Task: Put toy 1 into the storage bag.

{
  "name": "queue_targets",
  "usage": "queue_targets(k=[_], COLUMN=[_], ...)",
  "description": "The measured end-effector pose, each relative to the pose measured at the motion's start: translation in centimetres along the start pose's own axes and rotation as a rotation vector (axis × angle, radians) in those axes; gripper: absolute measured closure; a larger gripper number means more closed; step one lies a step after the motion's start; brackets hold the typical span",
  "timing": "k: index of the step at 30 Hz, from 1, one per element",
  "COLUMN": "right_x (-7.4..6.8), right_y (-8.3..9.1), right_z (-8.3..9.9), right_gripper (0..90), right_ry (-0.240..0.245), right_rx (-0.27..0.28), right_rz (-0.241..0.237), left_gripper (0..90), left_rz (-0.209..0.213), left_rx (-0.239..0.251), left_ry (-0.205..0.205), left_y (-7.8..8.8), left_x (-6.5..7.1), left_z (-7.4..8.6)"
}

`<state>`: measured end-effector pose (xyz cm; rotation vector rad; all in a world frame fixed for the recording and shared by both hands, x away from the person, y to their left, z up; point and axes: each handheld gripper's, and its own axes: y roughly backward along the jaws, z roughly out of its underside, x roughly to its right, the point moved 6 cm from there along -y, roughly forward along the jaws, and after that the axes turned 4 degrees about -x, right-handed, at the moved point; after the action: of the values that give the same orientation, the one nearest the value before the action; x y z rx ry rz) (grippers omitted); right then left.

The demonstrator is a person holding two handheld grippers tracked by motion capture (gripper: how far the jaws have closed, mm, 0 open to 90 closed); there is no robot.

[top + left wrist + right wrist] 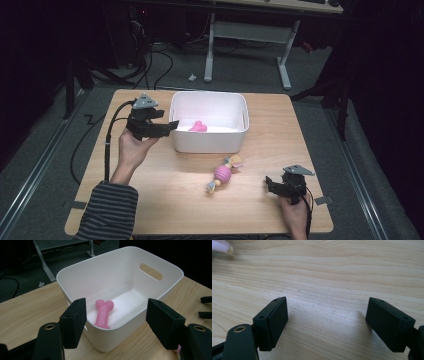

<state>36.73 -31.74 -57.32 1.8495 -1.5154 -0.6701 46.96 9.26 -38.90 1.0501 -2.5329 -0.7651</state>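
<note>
Pink bone (103,313) lies in white bin (163,287); L gripper (167,125) beside bin, jaws apart, empty; R gripper (270,184) on table (165,192), also released.

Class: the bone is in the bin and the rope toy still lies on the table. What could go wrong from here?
1. The left gripper hangs close to the bin rim and could knock it.
2. The rope toy is round in the middle, so it might roll or slip from the right gripper.
</note>
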Motion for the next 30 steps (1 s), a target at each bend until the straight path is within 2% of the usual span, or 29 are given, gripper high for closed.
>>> queue_targets(k=[9, 14, 23, 30], right_x=[0.0, 0.0, 0.0, 0.0], right_y=[0.0, 0.0, 0.0, 0.0], right_z=[0.0, 0.0, 0.0, 0.0], right_gripper=[18.1, 18.1, 18.2, 18.1], right_ry=[0.001, 0.000, 0.000, 0.000], right_rx=[0.000, 0.000, 0.000, 0.000], right_rz=[0.001, 0.000, 0.000, 0.000], left_gripper=[33.3, 33.3, 33.4, 33.4], left_rz=[-0.008, -0.013, -0.029, -0.027], left_rx=[0.034, 0.056, 0.064, 0.062], left_ry=[0.016, 0.045, 0.076, 0.111], left_y=[1.4, 2.4, 3.0, 3.1], left_x=[0.2, -0.1, -0.2, -0.3], left_z=[1.4, 2.7, 4.4, 6.4])
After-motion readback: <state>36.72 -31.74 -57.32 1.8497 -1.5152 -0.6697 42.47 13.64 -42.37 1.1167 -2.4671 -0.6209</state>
